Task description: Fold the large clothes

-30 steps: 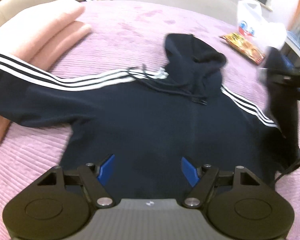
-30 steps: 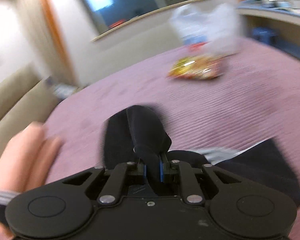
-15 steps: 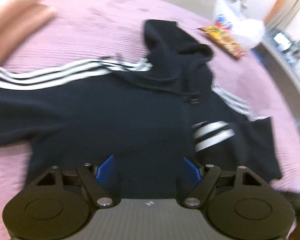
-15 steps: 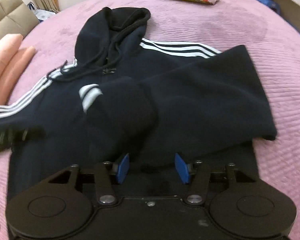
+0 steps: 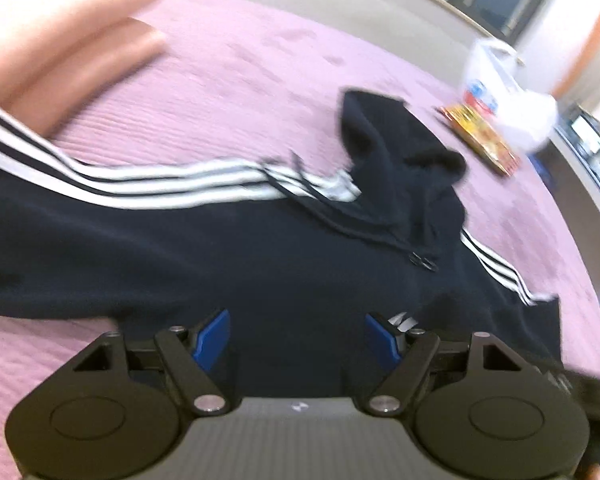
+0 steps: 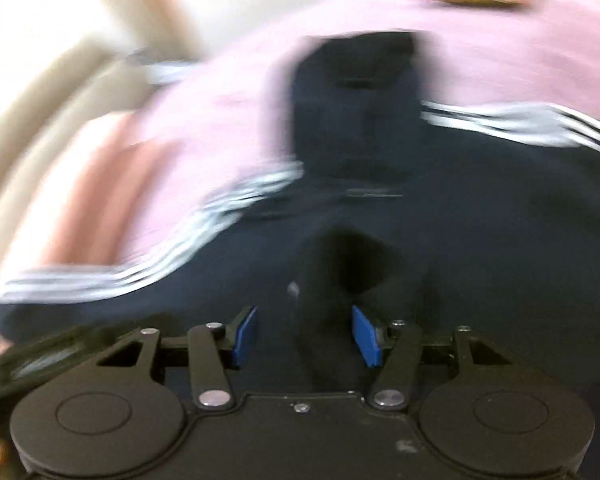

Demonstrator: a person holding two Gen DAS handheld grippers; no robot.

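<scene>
A dark navy hoodie [image 5: 260, 256] with white stripes lies flat on a purple bedspread [image 5: 260, 92]. Its hood [image 5: 384, 136] points away, its left sleeve [image 5: 60, 184] stretches out left, and its right sleeve is folded across the chest. My left gripper [image 5: 298, 336] is open and empty above the hoodie's lower front. My right gripper [image 6: 306, 336] is open above the hoodie [image 6: 460, 240]; a fold of dark cloth [image 6: 340, 280] lies between its fingers, not clamped. The right wrist view is heavily blurred.
A pink pillow [image 5: 52, 40] lies at the far left of the bed. A snack packet [image 5: 480, 140] and a white plastic bag [image 5: 504, 96] sit at the far right. A beige headboard [image 6: 60, 60] shows at the left in the right wrist view.
My right gripper brought the right sleeve over the chest, opened and let it go. Both cameras have swung since; the right one is moving fast now.
</scene>
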